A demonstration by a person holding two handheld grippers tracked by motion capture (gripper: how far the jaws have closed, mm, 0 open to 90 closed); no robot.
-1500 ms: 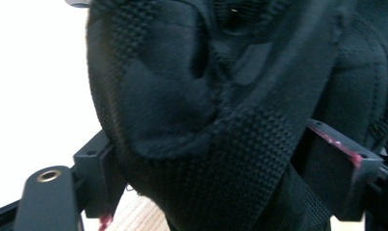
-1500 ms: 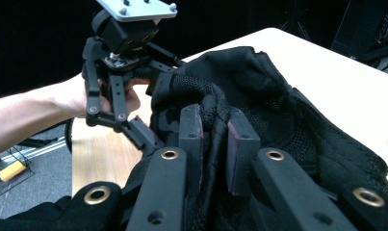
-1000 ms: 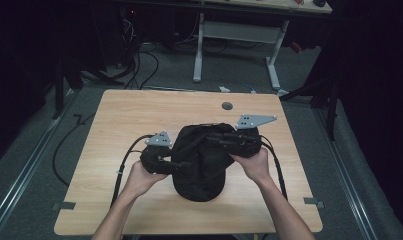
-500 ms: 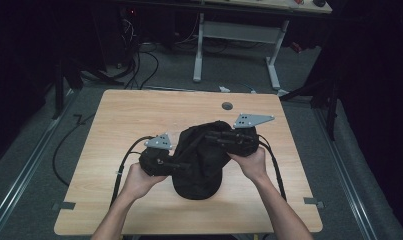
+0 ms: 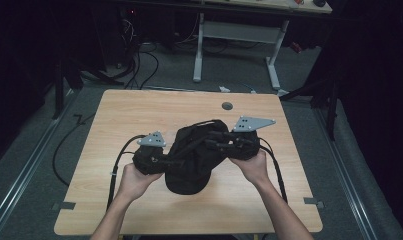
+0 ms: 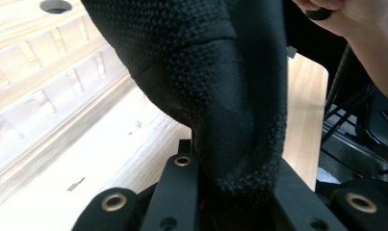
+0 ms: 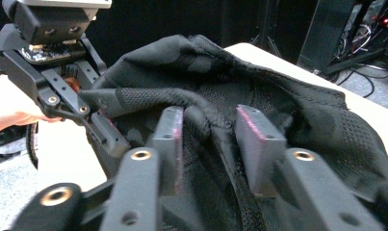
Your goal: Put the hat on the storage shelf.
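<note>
A black mesh cap [image 5: 191,160] is held up just above the wooden table [image 5: 114,115], between the two hands, near the table's middle and a bit toward the person's side. The left gripper [image 5: 161,161] is clamped on the cap's edge — in the left gripper view a thick fold of knit fabric [image 6: 239,159] is seen squeezed between the jaws, which have just been closing. The right gripper [image 5: 216,142] is set at the cap's opposite side; its jaws have just been opening and are seen apart in the right gripper view, w/ a ridge of fabric [image 7: 208,122] lying between the pads [image 7: 256,130] but not pressed. A small round hole [image 5: 227,105] is seen in the tabletop beyond the cap, well apart from it.
</note>
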